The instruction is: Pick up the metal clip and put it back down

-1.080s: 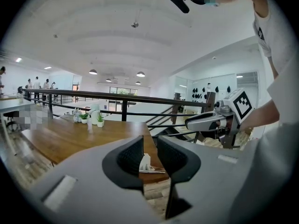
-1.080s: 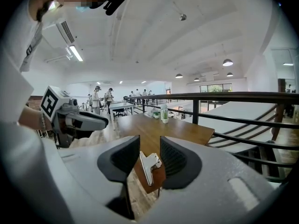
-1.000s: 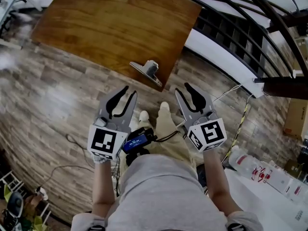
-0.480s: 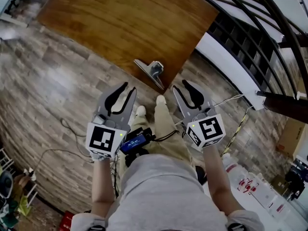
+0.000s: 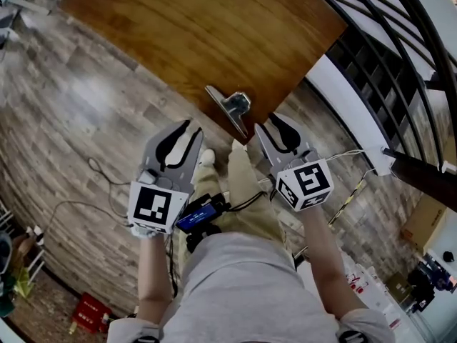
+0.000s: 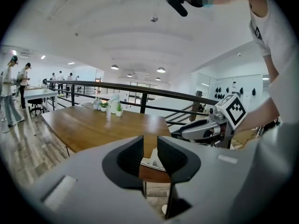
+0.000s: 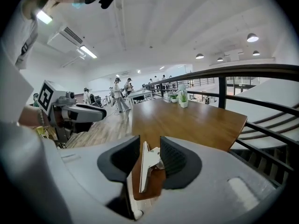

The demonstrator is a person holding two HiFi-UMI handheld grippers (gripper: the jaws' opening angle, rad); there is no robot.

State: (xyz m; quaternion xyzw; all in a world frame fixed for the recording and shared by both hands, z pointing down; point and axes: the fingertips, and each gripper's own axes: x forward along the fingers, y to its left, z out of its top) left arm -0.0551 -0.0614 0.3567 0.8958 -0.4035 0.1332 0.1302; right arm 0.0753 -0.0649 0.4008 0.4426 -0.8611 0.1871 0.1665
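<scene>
The metal clip [image 5: 230, 108] lies on the near corner of the wooden table [image 5: 200, 34], its long flat handle along the table's edge. My left gripper [image 5: 191, 127] hovers over the floor just short of that corner, open, with nothing between its jaws [image 6: 150, 146]. My right gripper [image 5: 268, 122] is held to the right of the corner, also open and empty. In the right gripper view the clip [image 7: 147, 164] shows through the gap of the right gripper [image 7: 150, 141], farther off and apart from the pads. The left gripper view shows the clip [image 6: 152, 162] only partly.
A black railing [image 5: 385, 41] runs along the table's right side. Small potted plants [image 7: 182, 98] stand at the table's far end. Cables [image 5: 100, 174] trail over the plank floor, and the person's feet [image 5: 239, 147] are below the grippers. Several people [image 7: 117, 90] stand far back.
The person has stepped closer to the table, so its corner and the clip now sit nearer both grippers. Neither gripper's jaws have changed.
</scene>
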